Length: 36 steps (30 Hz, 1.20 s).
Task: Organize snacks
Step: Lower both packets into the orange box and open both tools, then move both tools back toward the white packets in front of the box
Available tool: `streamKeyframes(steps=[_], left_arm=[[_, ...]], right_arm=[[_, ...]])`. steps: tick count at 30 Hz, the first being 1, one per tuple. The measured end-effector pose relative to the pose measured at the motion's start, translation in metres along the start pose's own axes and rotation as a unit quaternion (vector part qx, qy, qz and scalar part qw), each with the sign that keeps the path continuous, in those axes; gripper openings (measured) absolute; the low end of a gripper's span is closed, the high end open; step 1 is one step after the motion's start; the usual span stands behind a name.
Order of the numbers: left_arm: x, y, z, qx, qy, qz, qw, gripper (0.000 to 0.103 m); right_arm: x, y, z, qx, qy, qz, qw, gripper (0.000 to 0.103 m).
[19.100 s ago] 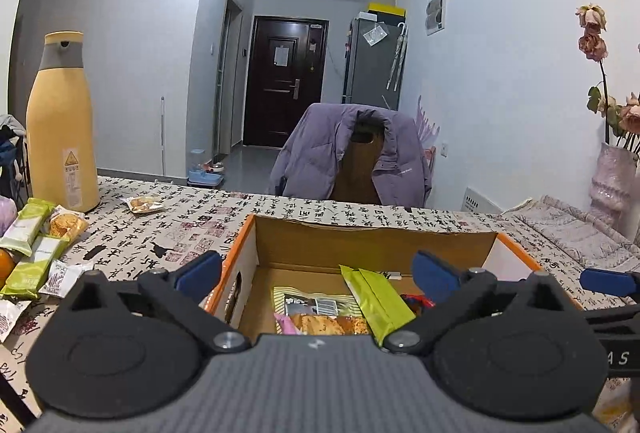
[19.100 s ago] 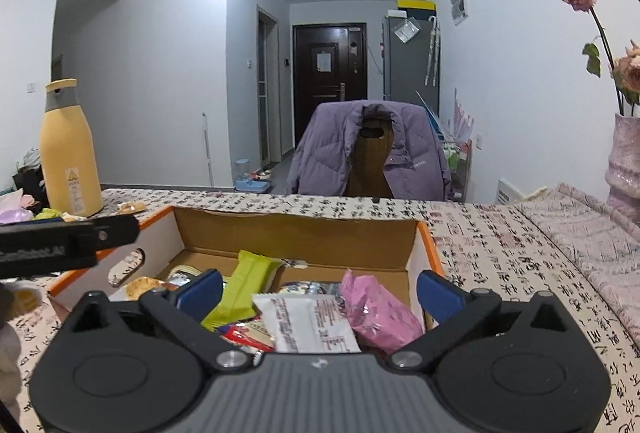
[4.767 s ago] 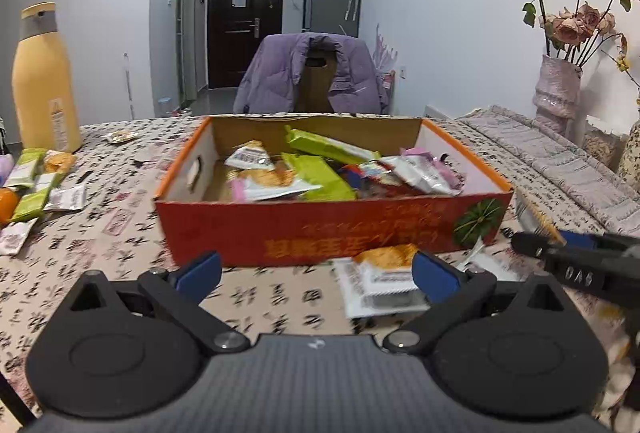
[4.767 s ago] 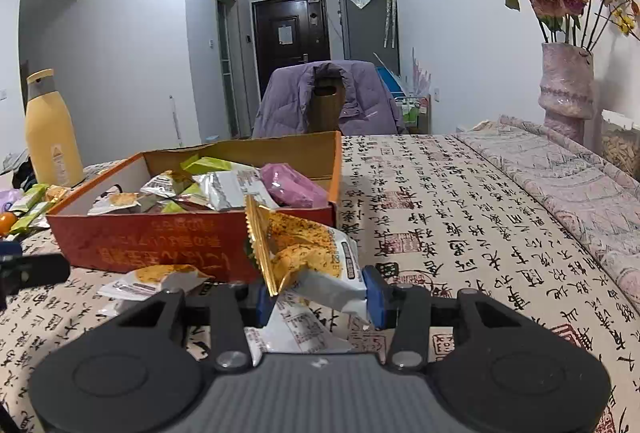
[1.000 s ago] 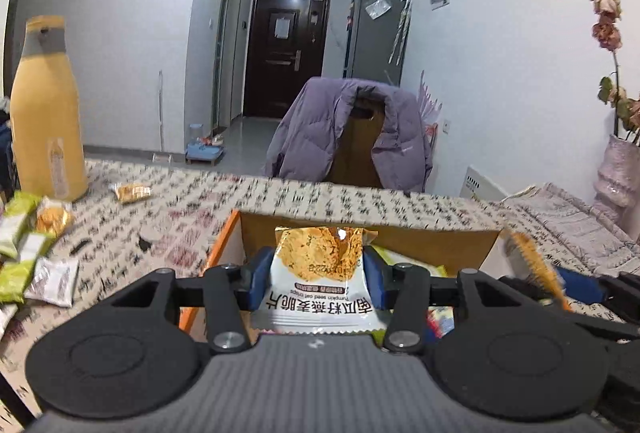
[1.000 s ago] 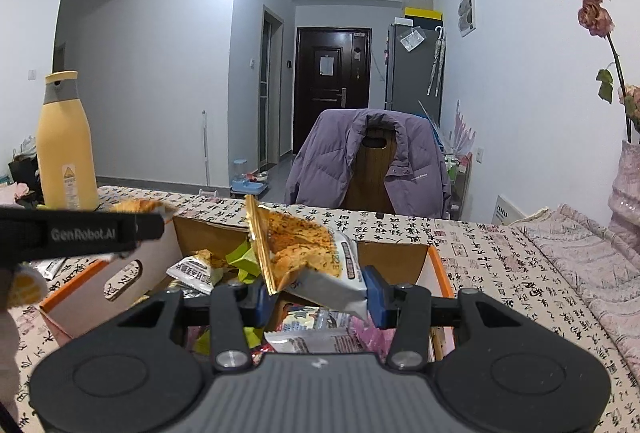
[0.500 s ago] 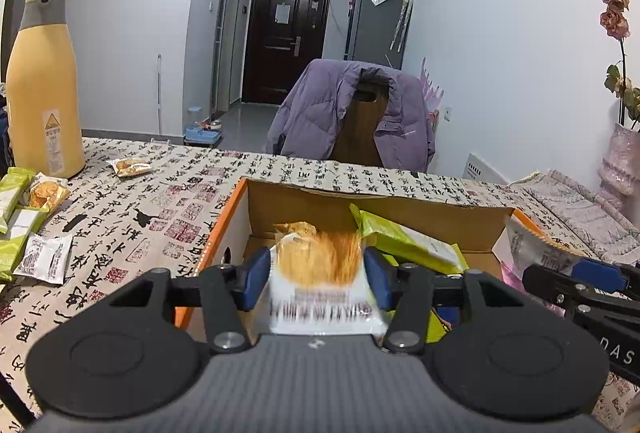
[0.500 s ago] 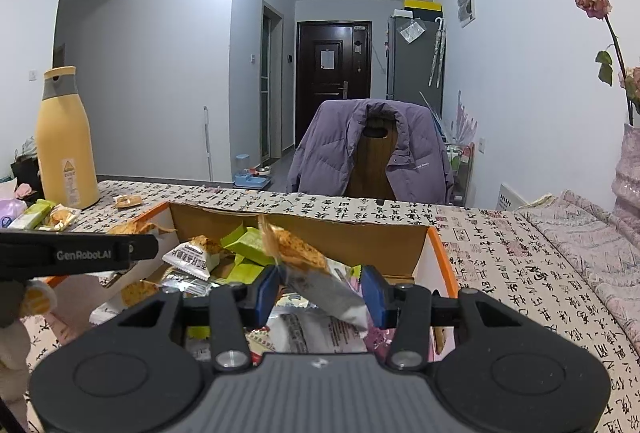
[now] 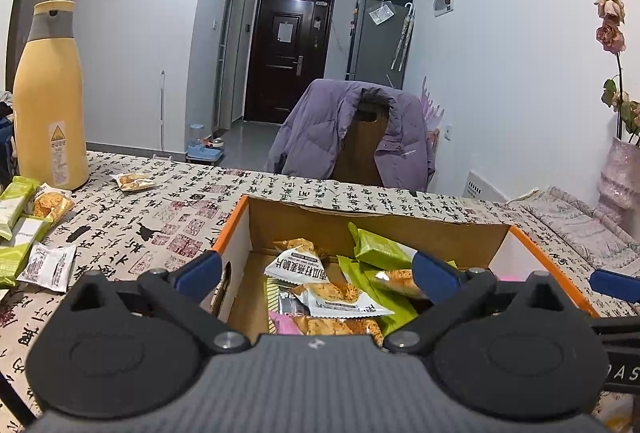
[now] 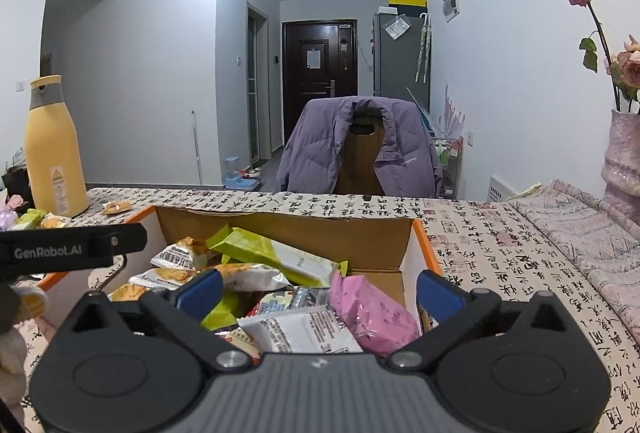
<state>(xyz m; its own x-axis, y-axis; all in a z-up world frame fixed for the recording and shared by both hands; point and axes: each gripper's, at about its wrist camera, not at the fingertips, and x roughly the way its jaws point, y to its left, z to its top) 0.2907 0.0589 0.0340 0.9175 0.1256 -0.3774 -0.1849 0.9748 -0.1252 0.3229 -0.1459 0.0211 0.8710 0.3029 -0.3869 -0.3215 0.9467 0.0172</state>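
Note:
An orange-rimmed cardboard box (image 9: 376,229) (image 10: 304,233) holds several snack packets. My left gripper (image 9: 316,275) is open and empty just above the box's near left part, over a white oat-crisp packet (image 9: 298,265) and another white packet (image 9: 340,297). My right gripper (image 10: 318,291) is open and empty above the box's near right part, over a pink packet (image 10: 370,309) and a white packet (image 10: 300,331). A long green packet (image 10: 272,257) (image 9: 380,251) leans across the pile. Loose snacks (image 9: 28,229) lie on the table at the left.
A tall yellow bottle (image 9: 50,117) (image 10: 54,149) stands at the table's far left, a small snack packet (image 9: 132,181) beside it. A chair with a purple jacket (image 9: 356,137) is behind the table. A pink vase with dried roses (image 10: 624,153) stands at the right.
Both grippers have opened and let go of their orange-and-white snack packets, which now lie in the box. Both jaws are wide apart.

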Motion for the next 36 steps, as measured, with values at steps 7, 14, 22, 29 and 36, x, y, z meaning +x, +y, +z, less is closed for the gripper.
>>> streamKeyframes(steps=[7, 14, 22, 29, 36], left_arm=[[-0.013, -0.005, 0.012, -0.007, -0.010, -0.002, 0.9999, 0.103], [-0.035, -0.008, 0.024, -0.003, -0.021, -0.002, 0.9998, 0.103], [-0.061, 0.003, 0.017, 0.001, -0.012, -0.004, 0.9999, 0.103], [-0.082, 0.014, 0.003, 0.010, -0.002, -0.007, 0.9999, 0.103], [-0.107, 0.023, -0.021, 0.023, 0.018, -0.017, 0.9994, 0.103]], right_arm=[[-0.008, 0.000, 0.009, 0.002, -0.005, 0.004, 1.000, 0.103], [-0.028, -0.003, 0.018, 0.003, -0.012, 0.006, 1.000, 0.103], [-0.056, -0.016, 0.012, 0.011, -0.001, 0.002, 1.000, 0.103], [-0.075, -0.041, -0.006, 0.055, 0.023, 0.006, 0.998, 0.103], [-0.091, -0.051, -0.031, 0.055, 0.054, -0.010, 0.997, 0.103]])
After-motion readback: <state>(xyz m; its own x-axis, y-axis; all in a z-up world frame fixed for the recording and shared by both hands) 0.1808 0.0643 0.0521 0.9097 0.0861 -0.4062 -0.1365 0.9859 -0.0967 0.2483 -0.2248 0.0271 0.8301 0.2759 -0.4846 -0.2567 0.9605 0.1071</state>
